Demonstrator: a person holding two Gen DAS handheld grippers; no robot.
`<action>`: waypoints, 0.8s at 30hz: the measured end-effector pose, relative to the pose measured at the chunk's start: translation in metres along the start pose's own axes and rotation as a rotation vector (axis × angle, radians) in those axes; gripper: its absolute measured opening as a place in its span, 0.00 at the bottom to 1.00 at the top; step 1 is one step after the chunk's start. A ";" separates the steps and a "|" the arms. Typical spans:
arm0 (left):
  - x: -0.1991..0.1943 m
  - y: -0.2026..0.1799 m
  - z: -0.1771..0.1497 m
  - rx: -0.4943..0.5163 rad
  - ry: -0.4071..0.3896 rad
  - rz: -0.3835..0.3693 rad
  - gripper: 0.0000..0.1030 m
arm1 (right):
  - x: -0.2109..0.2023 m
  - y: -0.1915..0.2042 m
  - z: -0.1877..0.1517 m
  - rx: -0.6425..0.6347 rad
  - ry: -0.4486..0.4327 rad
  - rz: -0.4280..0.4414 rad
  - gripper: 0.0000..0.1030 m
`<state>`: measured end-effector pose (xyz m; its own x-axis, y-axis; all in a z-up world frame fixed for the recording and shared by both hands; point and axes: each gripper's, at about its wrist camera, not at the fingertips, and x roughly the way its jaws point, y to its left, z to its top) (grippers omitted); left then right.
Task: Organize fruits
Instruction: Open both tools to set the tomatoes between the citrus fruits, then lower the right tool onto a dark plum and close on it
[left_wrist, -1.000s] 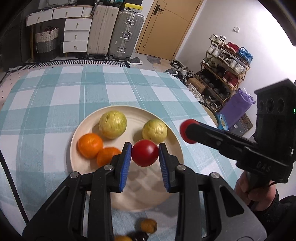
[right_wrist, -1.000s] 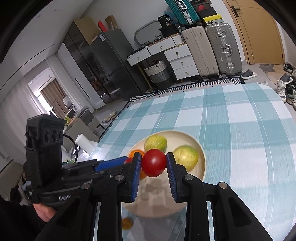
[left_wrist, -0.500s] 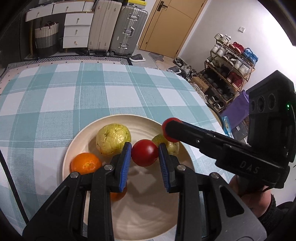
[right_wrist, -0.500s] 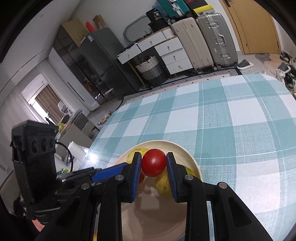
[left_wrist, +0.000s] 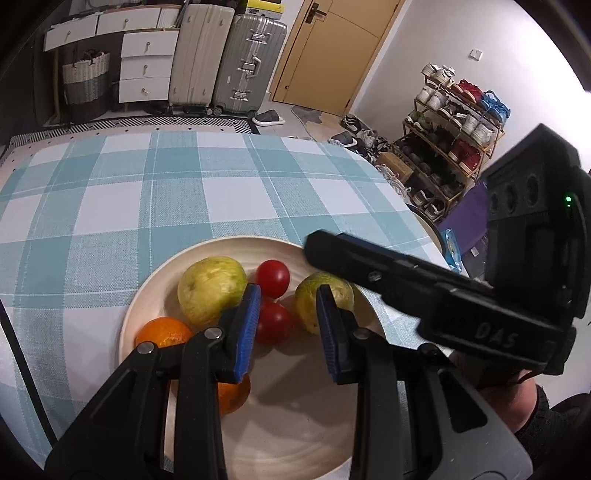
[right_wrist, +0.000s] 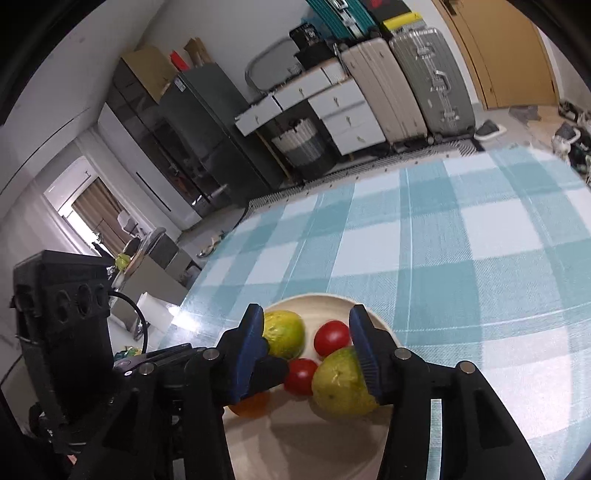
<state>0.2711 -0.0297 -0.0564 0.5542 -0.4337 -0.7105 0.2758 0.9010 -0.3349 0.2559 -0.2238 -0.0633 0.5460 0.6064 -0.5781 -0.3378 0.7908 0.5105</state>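
Lifting both spread grippers, left (left_wrist: 286, 325) and right (right_wrist: 306, 347), straight up, avoiding nudging tomatoes (left_wrist: 272, 277) resting on plate (left_wrist: 295, 424).

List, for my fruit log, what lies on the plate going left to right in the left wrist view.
Round orange mandarin → large yellow-green guava → small red tomato → second yellow-green guava, all on the cream round plate.
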 end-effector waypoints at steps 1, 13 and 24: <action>-0.003 0.000 0.000 -0.003 -0.002 0.001 0.27 | -0.004 0.001 0.000 -0.001 -0.005 -0.002 0.48; -0.049 -0.003 -0.011 -0.021 -0.063 0.019 0.27 | -0.054 0.013 -0.018 -0.039 -0.067 -0.061 0.66; -0.102 -0.024 -0.036 -0.006 -0.133 0.049 0.44 | -0.104 0.037 -0.065 -0.136 -0.136 -0.081 0.89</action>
<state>0.1801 -0.0069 0.0018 0.6660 -0.3860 -0.6383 0.2410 0.9212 -0.3056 0.1366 -0.2527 -0.0256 0.6707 0.5310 -0.5178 -0.3839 0.8459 0.3701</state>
